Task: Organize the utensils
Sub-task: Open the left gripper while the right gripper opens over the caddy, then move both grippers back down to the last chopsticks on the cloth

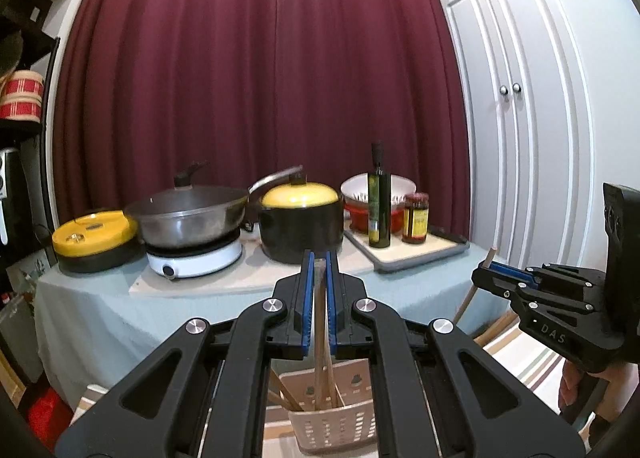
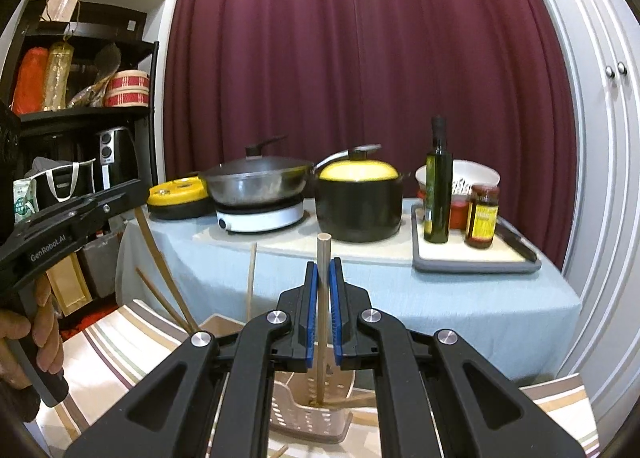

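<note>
In the left wrist view my left gripper (image 1: 319,258) is shut on a pale wooden utensil handle (image 1: 319,310) that runs down into a beige perforated utensil holder (image 1: 332,424) holding several wooden utensils. At the right edge, my right gripper (image 1: 482,270) clamps a wooden stick (image 1: 468,296). In the right wrist view my right gripper (image 2: 323,264) is shut on a round wooden stick (image 2: 323,250) standing upright, its lower end inside the holder (image 2: 310,408). My left gripper (image 2: 138,188) is at the left, over a slanted wooden handle (image 2: 154,250).
Behind stands a table with a light blue cloth (image 2: 460,298) carrying a wok on a white induction cooker (image 2: 260,216), a black pot with a yellow lid (image 2: 358,204), and an oil bottle (image 2: 438,186) and sauce jar (image 2: 482,218) on a tray. The holder rests on a striped cloth (image 2: 120,342).
</note>
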`<state>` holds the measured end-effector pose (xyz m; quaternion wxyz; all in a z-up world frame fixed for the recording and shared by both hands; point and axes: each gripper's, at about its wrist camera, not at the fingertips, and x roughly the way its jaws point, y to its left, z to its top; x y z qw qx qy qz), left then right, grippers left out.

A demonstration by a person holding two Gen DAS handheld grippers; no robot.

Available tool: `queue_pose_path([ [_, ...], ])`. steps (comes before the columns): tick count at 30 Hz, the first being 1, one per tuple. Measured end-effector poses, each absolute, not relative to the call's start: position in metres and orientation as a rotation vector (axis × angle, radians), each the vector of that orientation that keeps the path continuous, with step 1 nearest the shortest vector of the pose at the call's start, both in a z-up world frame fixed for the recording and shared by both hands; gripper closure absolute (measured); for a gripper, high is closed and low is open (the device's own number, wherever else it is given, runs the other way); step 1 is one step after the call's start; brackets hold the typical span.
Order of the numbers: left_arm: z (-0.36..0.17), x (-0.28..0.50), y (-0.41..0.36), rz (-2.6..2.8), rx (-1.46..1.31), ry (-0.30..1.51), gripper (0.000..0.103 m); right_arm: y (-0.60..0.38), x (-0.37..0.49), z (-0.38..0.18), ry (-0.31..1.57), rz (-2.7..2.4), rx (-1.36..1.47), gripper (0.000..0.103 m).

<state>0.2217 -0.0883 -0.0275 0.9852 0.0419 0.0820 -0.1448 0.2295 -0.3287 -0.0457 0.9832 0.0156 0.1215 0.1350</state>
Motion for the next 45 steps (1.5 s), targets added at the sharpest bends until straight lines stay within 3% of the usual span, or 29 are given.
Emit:
queue_pose_path([
  [3, -0.036, 0.227, -0.086, -0.29, 0.072, 0.196, 0.085, -0.328, 0.231, -0.051, 0.257, 0.28, 0.038, 0.093],
  [5, -0.04, 0.227, -0.084, -0.288, 0.063, 0.212, 0.075, -0.328, 0.227, -0.05, 0.251, 0.282, 0.04, 0.08],
  [8, -0.04, 0.223, -0.082, -0.29, 0.055, 0.218, 0.072, -0.328, 0.221, -0.046, 0.237, 0.284, 0.036, 0.075],
  [12, -0.038, 0.208, -0.081, -0.288, 0.057, 0.201, 0.059, -0.331, 0.205, -0.041, 0.223, 0.287, 0.041, 0.074],
  [24, -0.064, 0.155, -0.078, -0.279, 0.056, 0.255, 0.057, -0.354, 0.148, -0.069, 0.27, 0.236, 0.061, 0.072],
  [45, -0.2, 0.086, -0.07, -0.205, 0.062, 0.567, 0.058, -0.384, 0.066, -0.217, 0.592, 0.16, 0.115, 0.072],
])
